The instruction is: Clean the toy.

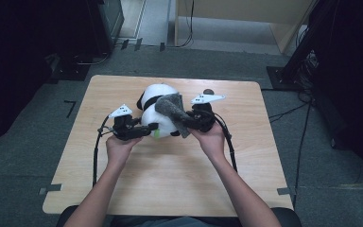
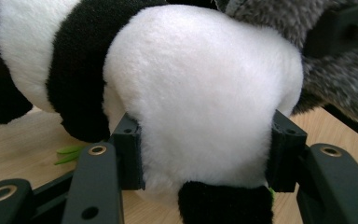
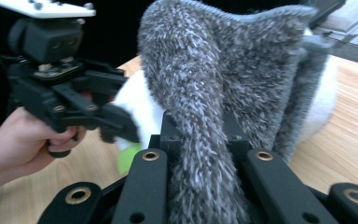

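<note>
Grey fuzzy cloth [image 3: 200, 154] is seen closest in the right gripper view, pinched tight between the two black jaws of the right claw [image 3: 203, 140], so that this claw is closed on the cloth. From the pinch the cloth rises and spreads over the top of a plush panda [image 3: 135, 105], whose white fur is seen behind it. In the left gripper view, a rounded white part of the panda [image 2: 200, 93] is clamped between the jaws of the left claw [image 2: 205, 154], with both pads pressed into the fur; a black band of fur is seen to one side and a black patch below. A small green piece [image 2: 67, 154] is seen lying on the wood just beside the panda.

From the high view, the panda [image 1: 156, 106] is placed on the bench [image 1: 170, 179] near the middle of its far edge, with the cloth [image 1: 172, 111] draped across the side nearest the right claw [image 1: 191, 120]. The left claw [image 1: 144, 130] is held against the panda's near side by the left hand [image 1: 120, 146], while the right hand [image 1: 212, 137] is kept just beside the toy. A small dark object [image 1: 208, 91] is seen close to the far edge, beyond the right claw; what it is cannot be told.
</note>
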`<state>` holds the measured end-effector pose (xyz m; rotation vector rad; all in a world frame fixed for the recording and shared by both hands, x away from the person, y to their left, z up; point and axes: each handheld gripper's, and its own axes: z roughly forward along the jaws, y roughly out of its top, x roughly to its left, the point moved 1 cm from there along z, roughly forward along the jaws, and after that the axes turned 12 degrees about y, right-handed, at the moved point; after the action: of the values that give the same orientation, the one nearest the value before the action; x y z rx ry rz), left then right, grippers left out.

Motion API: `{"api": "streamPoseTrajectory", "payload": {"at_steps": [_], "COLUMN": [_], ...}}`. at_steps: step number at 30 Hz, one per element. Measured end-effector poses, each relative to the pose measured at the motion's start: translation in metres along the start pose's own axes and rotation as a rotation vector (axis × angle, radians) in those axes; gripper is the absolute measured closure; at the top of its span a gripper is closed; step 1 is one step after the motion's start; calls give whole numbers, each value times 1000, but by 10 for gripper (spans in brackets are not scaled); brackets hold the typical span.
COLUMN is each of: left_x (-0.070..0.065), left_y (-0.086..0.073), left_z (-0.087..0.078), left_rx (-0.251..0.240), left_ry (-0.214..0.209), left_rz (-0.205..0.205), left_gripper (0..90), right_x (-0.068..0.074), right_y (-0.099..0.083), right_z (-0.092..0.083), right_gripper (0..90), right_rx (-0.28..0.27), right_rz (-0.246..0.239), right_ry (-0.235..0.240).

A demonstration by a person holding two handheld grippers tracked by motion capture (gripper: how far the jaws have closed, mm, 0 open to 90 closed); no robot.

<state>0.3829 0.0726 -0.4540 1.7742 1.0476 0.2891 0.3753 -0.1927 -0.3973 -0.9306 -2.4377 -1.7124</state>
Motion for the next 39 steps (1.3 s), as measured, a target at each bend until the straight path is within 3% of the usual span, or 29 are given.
{"api": "streamPoseTrajectory", "payload": {"at_steps": [9,17,23,33,39], "left_x": [2,3,4,2,4], "left_y": [0,2,3,4,5], "left_z": [0,-1,-3,-3,-5], "left_rx": [3,-7,-12,-15,-27], "left_ry": [-11,-17,-14,-9,-18], "left_rz": [-54,-94,-88,-76,-90], "left_gripper": [446,451,451,452,452], "right_x": [16,29,30,24,20], "right_y": [-7,-26,-38,-43,-53], "right_z": [11,25,37,37,39], "right_gripper": [774,776,777,779,780], "right_rx": [21,81,119,129,169], "right_rz": [-67,-168,-180,-174,-161], "right_ry": [23,28,49,80,83]}}
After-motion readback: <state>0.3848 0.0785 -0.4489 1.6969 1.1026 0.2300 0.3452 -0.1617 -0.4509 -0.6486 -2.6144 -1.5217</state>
